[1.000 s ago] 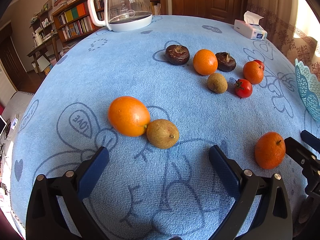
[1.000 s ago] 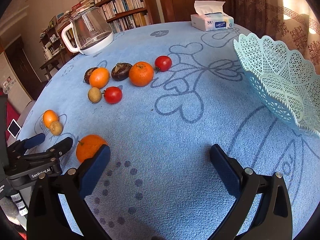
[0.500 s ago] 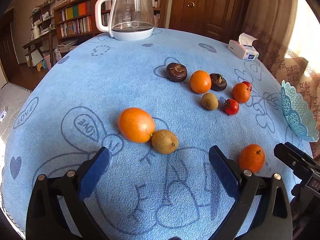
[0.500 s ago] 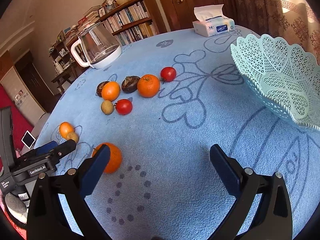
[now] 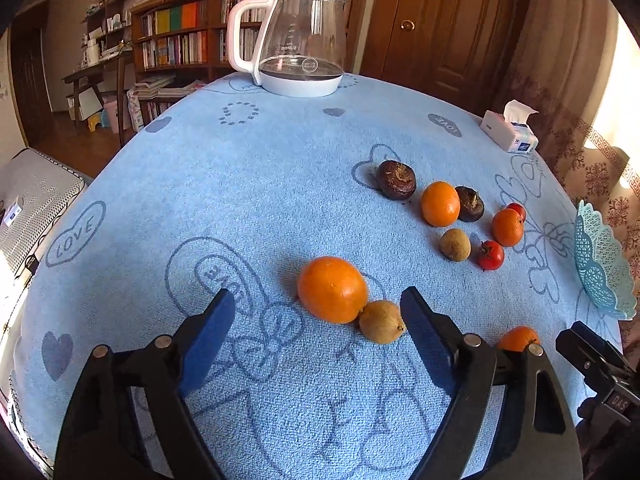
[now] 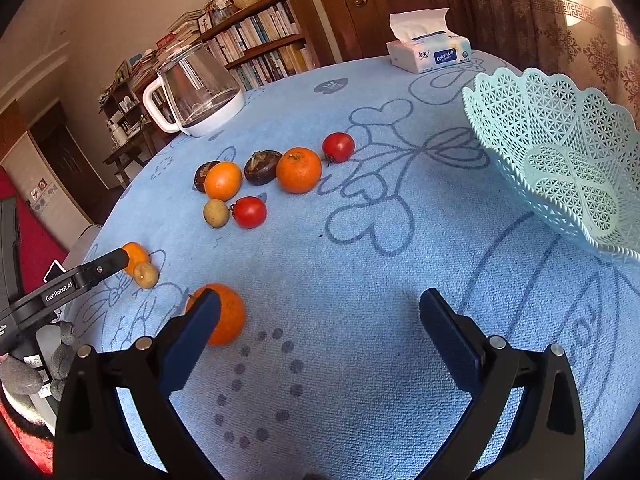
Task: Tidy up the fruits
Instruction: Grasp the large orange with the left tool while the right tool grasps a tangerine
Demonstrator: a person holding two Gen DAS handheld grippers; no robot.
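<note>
A large orange [image 5: 332,290] touches a small brown fruit [image 5: 380,326] on the blue tablecloth. Both lie level with the tips of my left gripper [image 5: 317,295], whose jaws are closing; the pads do not press on either fruit. Another orange [image 6: 226,316] sits just outside the left finger of my right gripper [image 6: 320,296], which is open and holds nothing. Further back lies a cluster of oranges [image 6: 298,170], tomatoes [image 6: 249,211], dark brown fruits [image 5: 397,179] and another small brown fruit [image 6: 216,213]. A pale green lattice basket [image 6: 500,120] stands at the right.
A glass kettle [image 5: 300,48] with a white handle stands at the table's far edge, a tissue box [image 6: 428,54] at the far right. The round table's rim drops off to the left, with bookshelves and a door behind. A finger of the left gripper [image 6: 100,268] shows in the right wrist view.
My left gripper has risen and drawn back, and its fingers have come closer together around the orange and the brown fruit. The right gripper has stayed about where it was, still wide.
</note>
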